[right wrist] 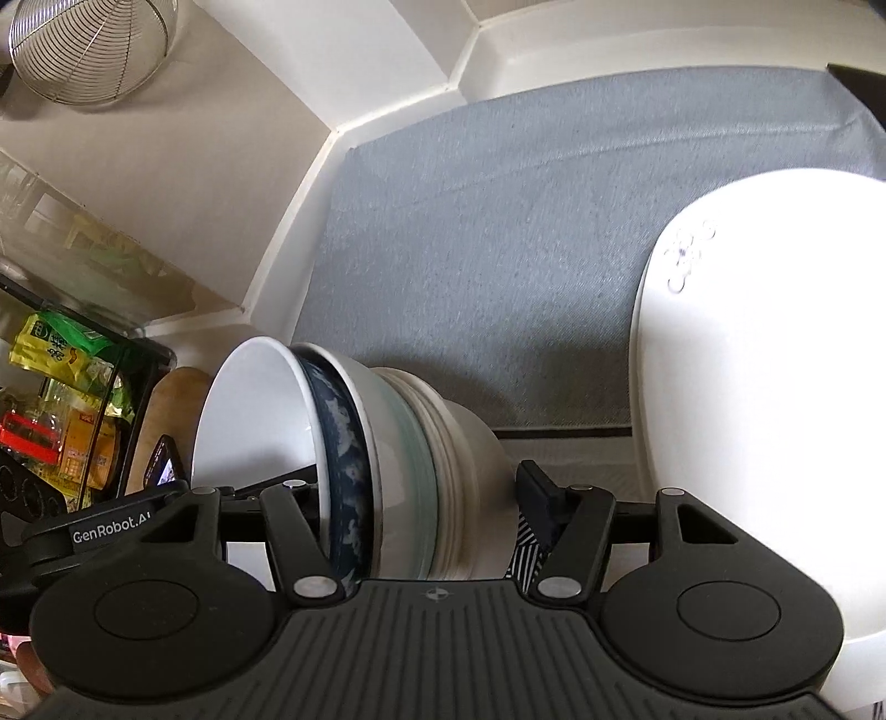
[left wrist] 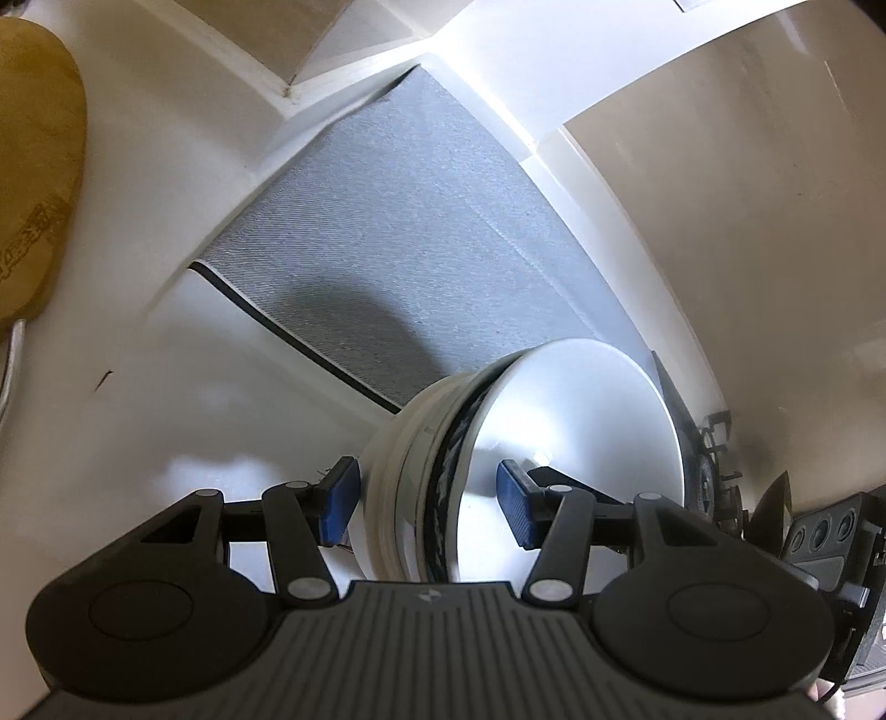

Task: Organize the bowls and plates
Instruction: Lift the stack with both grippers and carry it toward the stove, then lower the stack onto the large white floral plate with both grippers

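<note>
Right wrist view alone shows a wire basket (right wrist: 91, 47) and a large white plate (right wrist: 775, 387) at right. Both views show the nested bowls (right wrist: 354, 465) tipped on edge over the grey mat (right wrist: 498, 249). The right gripper (right wrist: 421, 504) straddles the stack, pads apart; whether it clamps, I cannot tell. The left gripper (left wrist: 429, 501) likewise brackets it, blue pads (left wrist: 339, 501) spread.

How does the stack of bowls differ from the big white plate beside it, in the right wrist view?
The stack of bowls is several nested pieces, one with a dark blue pattern; the big white plate looks plain white except for small marks. The stack is deep-sided and smaller; the plate is shallow and wider. Both stand tilted on edge.
</note>
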Demonstrator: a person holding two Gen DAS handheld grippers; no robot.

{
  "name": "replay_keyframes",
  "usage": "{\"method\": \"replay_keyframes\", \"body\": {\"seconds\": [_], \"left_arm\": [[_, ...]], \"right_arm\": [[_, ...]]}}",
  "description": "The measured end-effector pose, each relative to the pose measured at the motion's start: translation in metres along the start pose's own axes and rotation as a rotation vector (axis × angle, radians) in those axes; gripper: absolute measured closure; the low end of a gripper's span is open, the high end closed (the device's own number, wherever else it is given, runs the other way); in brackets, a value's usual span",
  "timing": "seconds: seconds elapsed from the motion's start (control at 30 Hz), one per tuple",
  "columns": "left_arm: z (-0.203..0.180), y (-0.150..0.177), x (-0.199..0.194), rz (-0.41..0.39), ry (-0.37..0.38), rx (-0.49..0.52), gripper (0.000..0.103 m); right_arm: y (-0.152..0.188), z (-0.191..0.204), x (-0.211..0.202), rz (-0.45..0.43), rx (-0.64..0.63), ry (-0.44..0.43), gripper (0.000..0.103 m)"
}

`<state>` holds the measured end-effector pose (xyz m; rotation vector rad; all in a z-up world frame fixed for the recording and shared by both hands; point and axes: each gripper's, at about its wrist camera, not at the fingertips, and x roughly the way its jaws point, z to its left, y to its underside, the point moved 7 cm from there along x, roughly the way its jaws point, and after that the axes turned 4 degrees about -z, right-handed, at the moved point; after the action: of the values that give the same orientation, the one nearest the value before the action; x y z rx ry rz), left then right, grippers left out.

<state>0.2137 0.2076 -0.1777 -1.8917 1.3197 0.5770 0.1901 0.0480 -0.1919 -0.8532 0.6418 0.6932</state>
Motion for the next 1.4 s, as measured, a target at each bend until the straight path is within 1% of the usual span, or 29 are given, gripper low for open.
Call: {"method": "replay_keyframes", "body": {"seconds": [0.13, 0.37, 0.43, 0.53, 0.7, 1.03, 1.13, 1.4], "left_arm": [[0.002, -0.002, 0.001, -0.002, 0.005, -0.018, 0.044], [0.008, 0.001, 0.004, -0.022, -0.027, -0.063, 0.043], [0.007, 0.001, 0.004, -0.029, -0.023, -0.081, 0.043], [0.000, 0.000, 0.004, -0.036, -0.021, -0.080, 0.043], [-0.011, -0.002, 0.007, -0.041, -0.002, -0.071, 0.042], [-0.032, -0.001, 0.022, -0.027, 0.031, -0.023, 0.042], [-0.038, -0.007, 0.027, -0.025, 0.042, -0.010, 0.042], [-0.070, -0.008, 0.041, -0.010, 0.079, 0.044, 0.042]], "right_arm": [[-0.002, 0.001, -0.001, 0.009, -0.023, 0.016, 0.039], [-0.011, -0.001, 0.009, 0.062, -0.055, -0.006, 0.039], [-0.015, -0.001, 0.008, 0.070, -0.074, -0.008, 0.039], [-0.022, -0.003, 0.005, 0.071, -0.084, -0.007, 0.039], [-0.033, -0.006, -0.005, 0.050, -0.096, 0.005, 0.039], [-0.044, -0.026, -0.029, -0.004, -0.068, 0.031, 0.039], [-0.047, -0.032, -0.037, -0.021, -0.061, 0.038, 0.040], [-0.056, -0.053, -0.064, -0.079, -0.028, 0.060, 0.040]]}}
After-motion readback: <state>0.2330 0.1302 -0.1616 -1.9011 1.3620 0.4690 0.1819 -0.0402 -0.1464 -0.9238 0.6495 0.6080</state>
